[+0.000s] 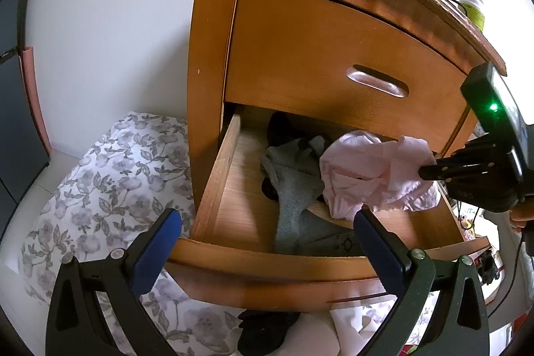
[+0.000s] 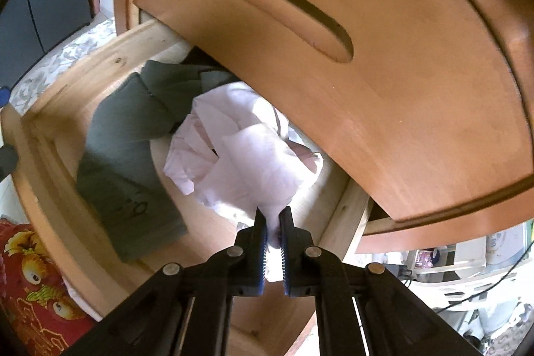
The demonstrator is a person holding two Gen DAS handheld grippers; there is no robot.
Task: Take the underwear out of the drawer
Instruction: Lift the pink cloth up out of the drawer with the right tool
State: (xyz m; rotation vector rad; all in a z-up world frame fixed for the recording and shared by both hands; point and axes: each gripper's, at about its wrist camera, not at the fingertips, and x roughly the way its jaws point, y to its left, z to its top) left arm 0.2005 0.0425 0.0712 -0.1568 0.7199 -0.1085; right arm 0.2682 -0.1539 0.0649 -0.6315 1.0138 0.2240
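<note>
2 tongs work here: the right tongs [image 2: 272, 217] are pinched tight on 1 pink underwear [image 1: 373, 172], held just above the open drawer [image 1: 267, 256]. Lifting is in hand; next, carry it clear of the rim. Left tongs [image 1: 267, 222] gape wide, empty. 1 grey garment [image 1: 293, 189] remains inside.

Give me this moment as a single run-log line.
right hand-held gripper: shut on pink underwear | left hand-held gripper: open, empty | lower drawer: open | grey garment: inside
</note>
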